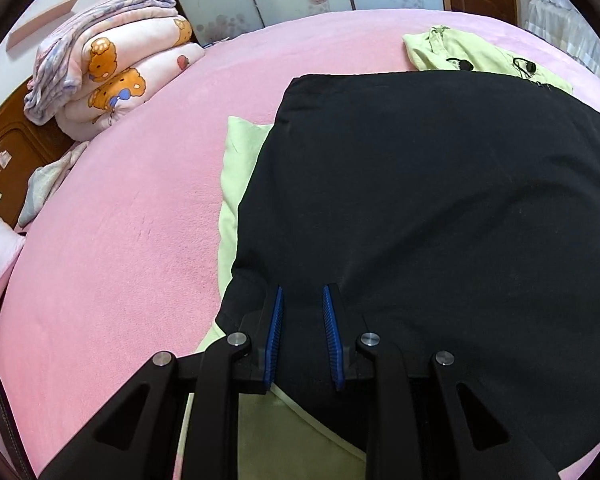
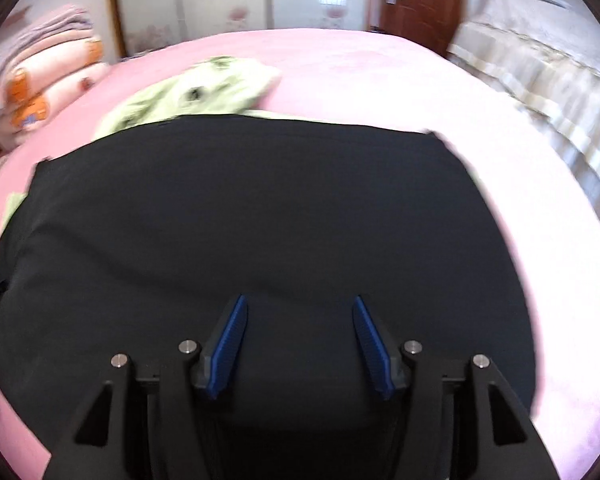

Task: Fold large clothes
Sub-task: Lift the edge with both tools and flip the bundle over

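The black garment lies flat on the pink bed; green clothes peek out at 12 o'clock. The left gripper stands a little open over the cloth; the right gripper is open wider, holding nothing, though its view is blurry.

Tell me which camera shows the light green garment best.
The left wrist view: it is sharp and shows the light green garment beyond the black cloth, plus a strip along the cloth's left edge. The right wrist view shows the garment blurred beyond the cloth, with a sliver at left.
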A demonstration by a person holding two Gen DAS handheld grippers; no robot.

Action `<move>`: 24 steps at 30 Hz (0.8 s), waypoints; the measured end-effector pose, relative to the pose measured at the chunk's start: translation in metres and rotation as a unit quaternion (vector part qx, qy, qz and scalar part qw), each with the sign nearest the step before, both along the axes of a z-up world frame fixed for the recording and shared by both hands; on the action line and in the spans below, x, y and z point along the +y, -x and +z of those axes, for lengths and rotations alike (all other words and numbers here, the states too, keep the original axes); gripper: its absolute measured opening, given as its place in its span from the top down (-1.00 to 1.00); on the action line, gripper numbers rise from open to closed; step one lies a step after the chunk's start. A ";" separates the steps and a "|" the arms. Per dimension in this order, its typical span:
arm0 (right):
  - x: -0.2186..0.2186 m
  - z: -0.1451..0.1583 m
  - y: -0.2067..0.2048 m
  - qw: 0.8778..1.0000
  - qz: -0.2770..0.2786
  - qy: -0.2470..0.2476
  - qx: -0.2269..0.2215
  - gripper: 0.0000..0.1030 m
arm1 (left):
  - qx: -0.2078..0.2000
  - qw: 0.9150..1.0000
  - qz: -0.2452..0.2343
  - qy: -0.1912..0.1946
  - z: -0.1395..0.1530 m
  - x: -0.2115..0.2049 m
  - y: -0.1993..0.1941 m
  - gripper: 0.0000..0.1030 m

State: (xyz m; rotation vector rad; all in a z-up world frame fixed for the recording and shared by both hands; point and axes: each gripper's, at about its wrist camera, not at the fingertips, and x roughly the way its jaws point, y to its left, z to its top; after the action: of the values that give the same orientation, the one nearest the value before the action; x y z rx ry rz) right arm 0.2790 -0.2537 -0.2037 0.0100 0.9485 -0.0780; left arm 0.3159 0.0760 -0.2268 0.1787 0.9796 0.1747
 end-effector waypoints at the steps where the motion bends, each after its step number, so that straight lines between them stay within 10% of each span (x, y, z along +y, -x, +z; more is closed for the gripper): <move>1: -0.009 0.001 0.000 1.000 -0.007 0.002 0.004 -0.07 | 0.004 1.000 -0.003 -0.001 0.001 0.000 0.000 0.63; 6: -0.027 0.007 -0.010 0.999 0.003 -0.011 0.039 -0.09 | 0.047 0.999 -0.023 -0.002 0.012 0.002 -0.011 0.44; 10: -0.022 0.015 -0.028 0.996 0.001 -0.021 0.084 -0.10 | 0.062 0.997 -0.036 0.021 0.038 0.003 -0.032 -0.37; 24: -0.005 0.080 -0.193 0.991 -0.005 -0.091 0.101 -0.10 | 0.074 0.995 -0.066 0.029 0.093 -0.049 -0.231 -0.56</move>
State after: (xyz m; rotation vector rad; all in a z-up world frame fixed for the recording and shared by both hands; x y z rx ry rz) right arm 0.4717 -0.2587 -0.1238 0.1778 1.1547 -0.0020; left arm 0.5465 0.0265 -0.1339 0.2049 1.1143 0.0114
